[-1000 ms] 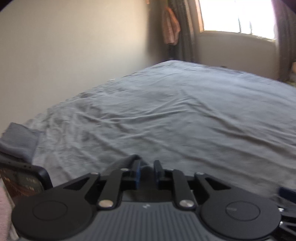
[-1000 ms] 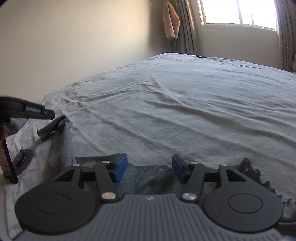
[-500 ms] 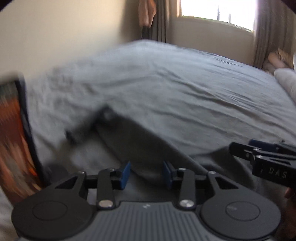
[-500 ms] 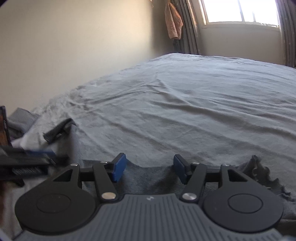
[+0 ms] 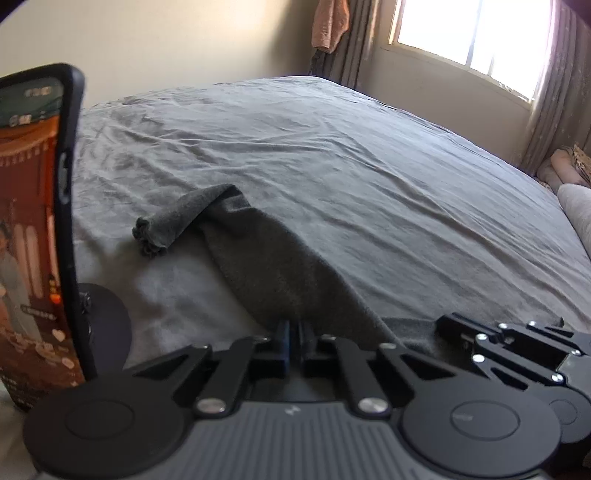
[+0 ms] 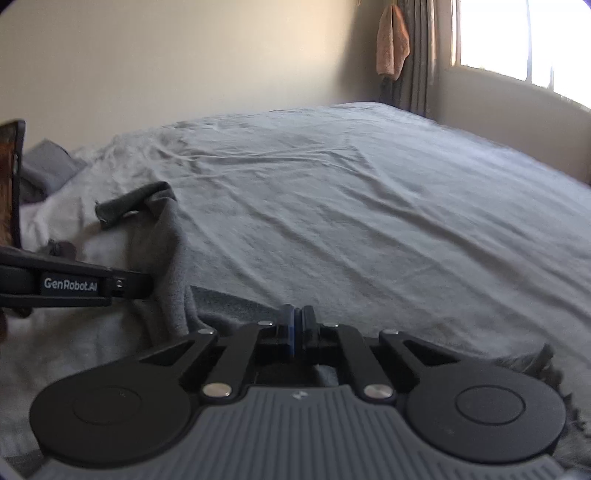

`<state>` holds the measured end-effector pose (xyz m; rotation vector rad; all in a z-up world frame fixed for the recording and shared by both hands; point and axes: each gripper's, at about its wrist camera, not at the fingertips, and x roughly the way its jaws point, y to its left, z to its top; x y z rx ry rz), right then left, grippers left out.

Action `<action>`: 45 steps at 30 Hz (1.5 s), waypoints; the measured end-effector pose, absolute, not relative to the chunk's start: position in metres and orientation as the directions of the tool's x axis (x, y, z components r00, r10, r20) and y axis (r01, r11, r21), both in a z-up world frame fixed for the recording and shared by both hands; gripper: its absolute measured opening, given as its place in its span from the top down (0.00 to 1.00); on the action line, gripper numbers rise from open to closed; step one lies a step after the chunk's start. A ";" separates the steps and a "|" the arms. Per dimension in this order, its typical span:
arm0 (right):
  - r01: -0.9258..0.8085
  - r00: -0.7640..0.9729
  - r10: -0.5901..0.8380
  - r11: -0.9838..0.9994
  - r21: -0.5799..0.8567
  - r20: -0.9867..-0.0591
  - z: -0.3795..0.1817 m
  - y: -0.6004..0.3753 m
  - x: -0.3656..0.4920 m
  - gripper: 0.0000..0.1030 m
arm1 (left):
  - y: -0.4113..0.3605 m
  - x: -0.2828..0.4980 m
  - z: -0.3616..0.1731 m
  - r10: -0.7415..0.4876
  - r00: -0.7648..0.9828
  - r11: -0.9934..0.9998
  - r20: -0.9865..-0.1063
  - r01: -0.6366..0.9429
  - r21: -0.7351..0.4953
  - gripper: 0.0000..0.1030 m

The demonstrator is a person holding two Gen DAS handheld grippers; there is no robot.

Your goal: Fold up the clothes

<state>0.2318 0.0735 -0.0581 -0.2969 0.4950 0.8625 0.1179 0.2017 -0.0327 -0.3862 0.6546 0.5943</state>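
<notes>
A dark grey garment (image 5: 273,266) lies on the grey bed sheet (image 5: 351,166), one sleeve stretched away to the left with a bunched cuff (image 5: 155,232). My left gripper (image 5: 294,338) is shut on the garment's near edge. My right gripper (image 6: 296,325) is shut on the same near edge, further right; the garment shows there too (image 6: 162,240). The right gripper's body shows in the left wrist view (image 5: 517,350), and the left gripper's arm in the right wrist view (image 6: 74,284).
A phone (image 5: 33,229) with a lit screen stands upright on a round stand at the left. A white cloth (image 5: 177,291) lies under the garment. A wall, a window (image 5: 476,33), curtains and a hanging orange towel (image 5: 328,22) lie beyond the bed.
Both grippers have closed on the garment's near edge; half a second ago both stood open. The left gripper has swung toward the right one.
</notes>
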 end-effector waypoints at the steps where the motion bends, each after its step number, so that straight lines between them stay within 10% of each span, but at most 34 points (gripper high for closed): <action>1: -0.757 0.586 0.631 0.650 -0.066 -0.509 -0.056 0.071 0.232 0.96 | 0.202 0.117 -0.032 0.395 0.633 0.762 -0.665 -0.631 -0.148 0.96; 9: -0.661 0.642 0.527 0.748 -0.054 -0.557 -0.055 0.066 0.251 0.96 | 0.200 0.108 -0.028 0.395 0.597 0.729 -0.699 -0.667 -0.158 0.96; 15: -0.769 0.552 0.626 0.637 -0.046 -0.551 -0.026 0.077 0.255 0.68 | 0.202 0.102 -0.030 0.390 0.601 0.691 -0.698 -0.692 -0.210 0.96; 26: -0.941 0.250 0.680 0.339 -0.006 -0.689 -0.038 0.143 0.261 0.68 | 0.204 0.103 -0.033 0.386 0.603 0.670 -0.698 -0.704 -0.238 0.96; 45: -0.954 0.216 0.636 0.299 -0.021 -0.741 -0.038 0.139 0.259 0.67 | 0.209 0.101 -0.036 0.363 0.605 0.640 -0.708 -0.714 -0.283 0.95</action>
